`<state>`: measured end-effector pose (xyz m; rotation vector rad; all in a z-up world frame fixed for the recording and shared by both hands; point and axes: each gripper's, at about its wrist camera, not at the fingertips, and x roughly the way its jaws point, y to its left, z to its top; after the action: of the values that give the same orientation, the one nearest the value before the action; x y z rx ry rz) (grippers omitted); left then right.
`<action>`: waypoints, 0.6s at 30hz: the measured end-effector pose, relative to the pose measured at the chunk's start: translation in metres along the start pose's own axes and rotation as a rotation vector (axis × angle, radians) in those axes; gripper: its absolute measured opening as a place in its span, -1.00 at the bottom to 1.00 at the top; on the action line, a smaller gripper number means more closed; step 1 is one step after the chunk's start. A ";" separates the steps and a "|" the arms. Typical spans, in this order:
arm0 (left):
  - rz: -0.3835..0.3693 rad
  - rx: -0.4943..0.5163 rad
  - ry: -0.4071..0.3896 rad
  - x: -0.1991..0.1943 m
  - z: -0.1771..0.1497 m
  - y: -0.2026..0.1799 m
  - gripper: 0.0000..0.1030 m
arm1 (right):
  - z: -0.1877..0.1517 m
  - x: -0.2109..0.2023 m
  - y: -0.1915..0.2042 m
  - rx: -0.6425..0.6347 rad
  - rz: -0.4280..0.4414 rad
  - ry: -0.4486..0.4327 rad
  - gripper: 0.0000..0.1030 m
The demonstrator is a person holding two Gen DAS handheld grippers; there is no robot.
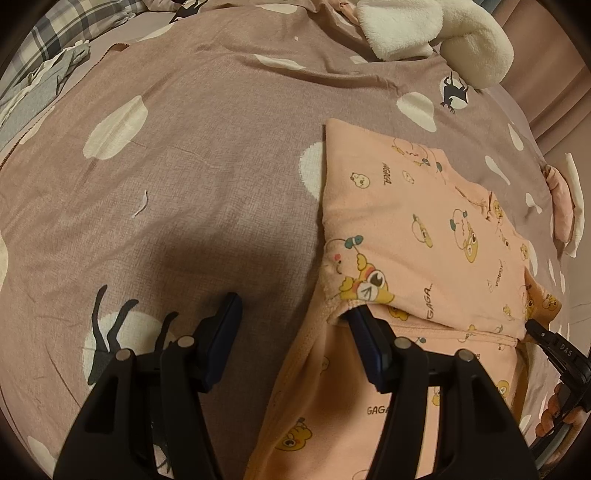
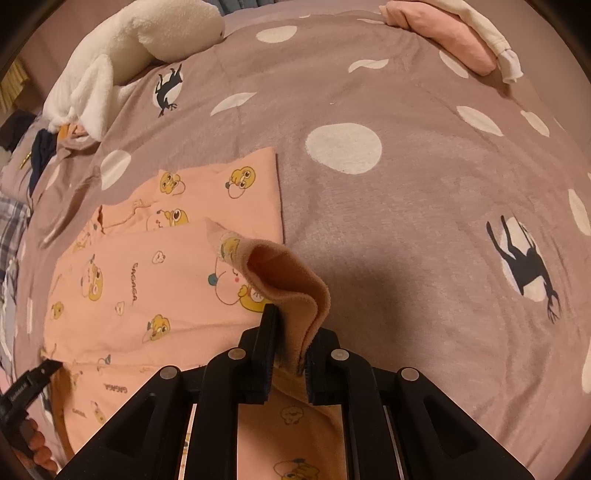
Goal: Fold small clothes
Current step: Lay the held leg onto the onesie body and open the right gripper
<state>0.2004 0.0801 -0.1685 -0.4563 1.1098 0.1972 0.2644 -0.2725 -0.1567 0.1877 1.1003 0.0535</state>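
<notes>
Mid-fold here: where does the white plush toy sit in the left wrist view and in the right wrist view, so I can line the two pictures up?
Left wrist view: white plush toy lies at the top right, beyond the far edge of the pink printed garment.
Right wrist view: white plush toy lies at the top left, again beyond the garment.
Shared landmark: the black deer print on a white dot just in front of the toy.

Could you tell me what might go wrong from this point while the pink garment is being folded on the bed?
1. The left gripper stands open, with only one of its fingers tucked under the pink garment, so that corner may slip off when lifted.
2. The right gripper is shut on a bunched, doubled edge, which could leave a crooked fold.
3. A one-sided pull might drag the garment across the bedspread and undo the fold already made.
</notes>
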 end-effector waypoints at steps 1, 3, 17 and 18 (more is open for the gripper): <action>0.001 0.000 0.000 0.000 0.000 0.000 0.17 | 0.000 0.000 -0.001 0.002 0.002 0.001 -0.83; 0.004 0.001 -0.002 0.000 0.000 0.000 0.17 | 0.000 -0.001 -0.003 0.010 0.005 0.004 -0.80; 0.014 0.004 0.000 -0.005 -0.006 0.001 0.13 | 0.001 -0.017 -0.020 0.038 -0.077 -0.035 -0.61; 0.019 0.007 0.001 -0.006 -0.007 0.001 0.13 | 0.000 -0.020 -0.022 0.037 -0.066 -0.039 -0.60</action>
<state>0.1911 0.0785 -0.1659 -0.4399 1.1155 0.2101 0.2541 -0.2966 -0.1425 0.1851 1.0681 -0.0297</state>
